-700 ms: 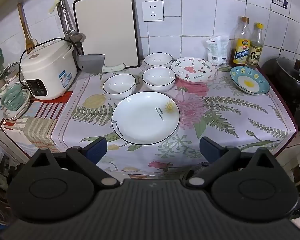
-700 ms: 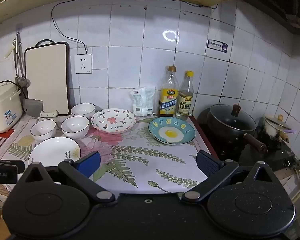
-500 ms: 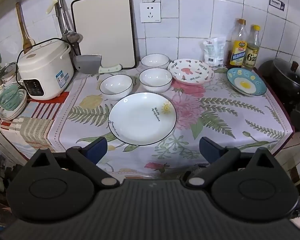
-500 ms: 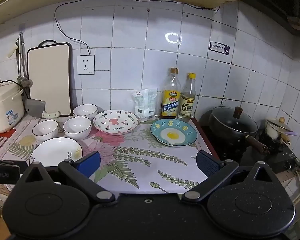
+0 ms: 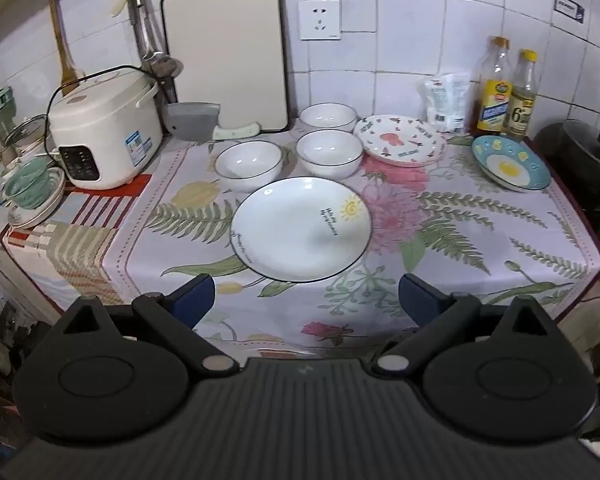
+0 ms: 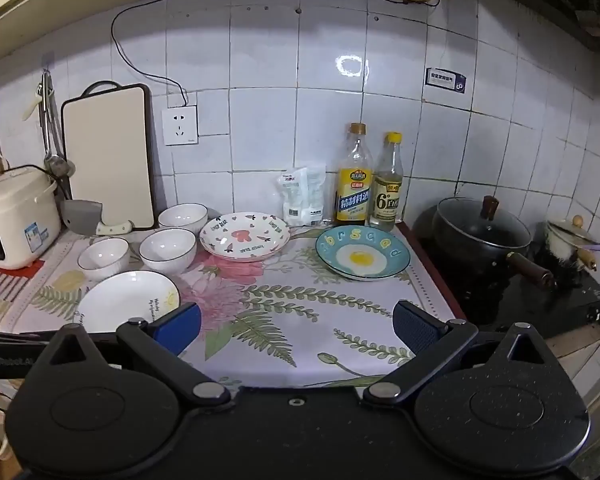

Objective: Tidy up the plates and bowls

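A large white plate (image 5: pixel 300 228) (image 6: pixel 128 300) with a small sun print lies on the floral cloth. Behind it stand three white bowls: one at the left (image 5: pixel 248 163) (image 6: pixel 103 258), one in the middle (image 5: pixel 329 153) (image 6: pixel 168 249), one by the wall (image 5: pixel 327 116) (image 6: pixel 182 217). To their right lie a patterned pink-rimmed plate (image 5: pixel 400 140) (image 6: pixel 245 236) and a blue fried-egg plate (image 5: pixel 510 162) (image 6: pixel 362 253). My left gripper (image 5: pixel 306 300) hangs open just short of the white plate. My right gripper (image 6: pixel 296 330) is open over bare cloth, apart from every dish.
A rice cooker (image 5: pixel 104 128) stands at the left, a cutting board (image 5: pixel 226 48) and cleaver (image 5: pixel 196 122) against the wall. Two bottles (image 6: pixel 370 182) and a white bag (image 6: pixel 302 196) stand at the back. A black pot (image 6: pixel 484 234) sits on the stove at the right.
Both views have drifted slightly, the dishes shifting a little left and up in the left wrist view. Nothing on the counter has moved and both grippers stay open.
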